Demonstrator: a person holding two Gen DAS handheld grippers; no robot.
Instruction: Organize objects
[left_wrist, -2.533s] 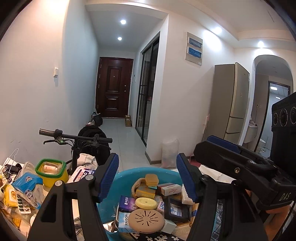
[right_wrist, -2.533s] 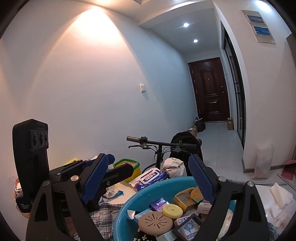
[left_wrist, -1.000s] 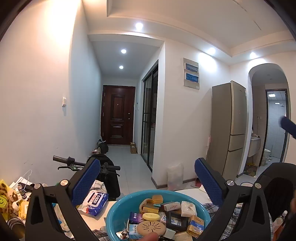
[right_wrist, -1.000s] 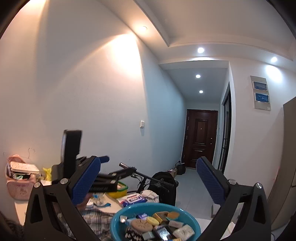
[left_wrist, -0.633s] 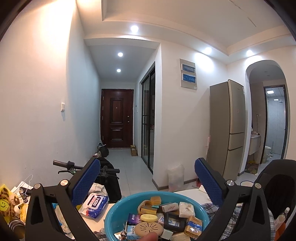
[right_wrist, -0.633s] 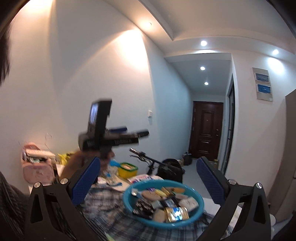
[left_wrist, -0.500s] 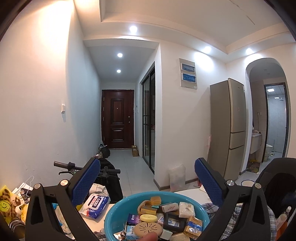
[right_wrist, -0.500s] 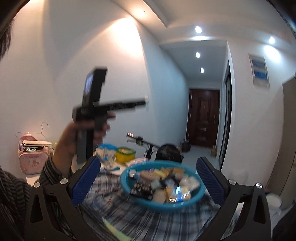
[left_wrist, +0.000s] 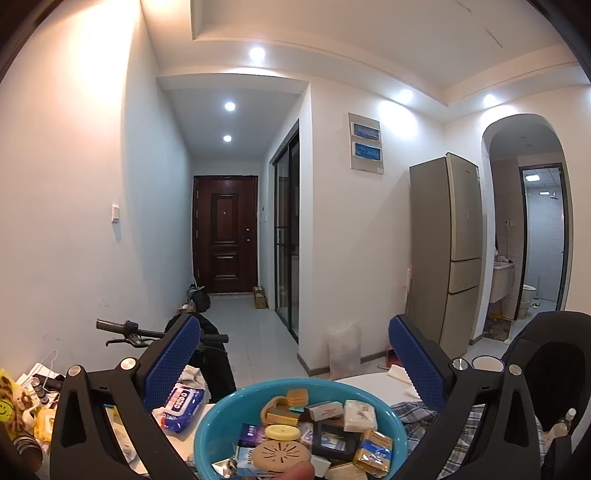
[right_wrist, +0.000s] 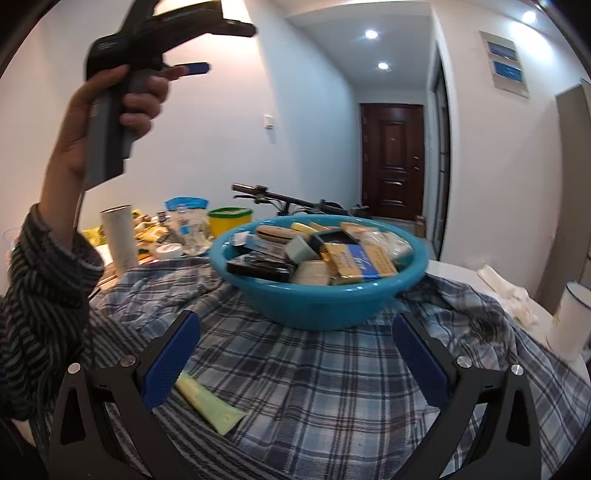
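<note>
My right gripper (right_wrist: 295, 358) now dropped low over plaid cloth (right_wrist: 332, 369), jaws spread, empty; left gripper (left_wrist: 293, 360) raised, spread, empty. Blue basin (right_wrist: 317, 299) at 12 o'clock, untouched; sorting not begun

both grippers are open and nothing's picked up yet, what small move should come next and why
Probably lower the right gripper toward the pale green tube on the plaid cloth. Its jaws are open and empty, and the tube lies loose just ahead, apart from the full blue basin. The left gripper is open too but held high above the table.
</note>
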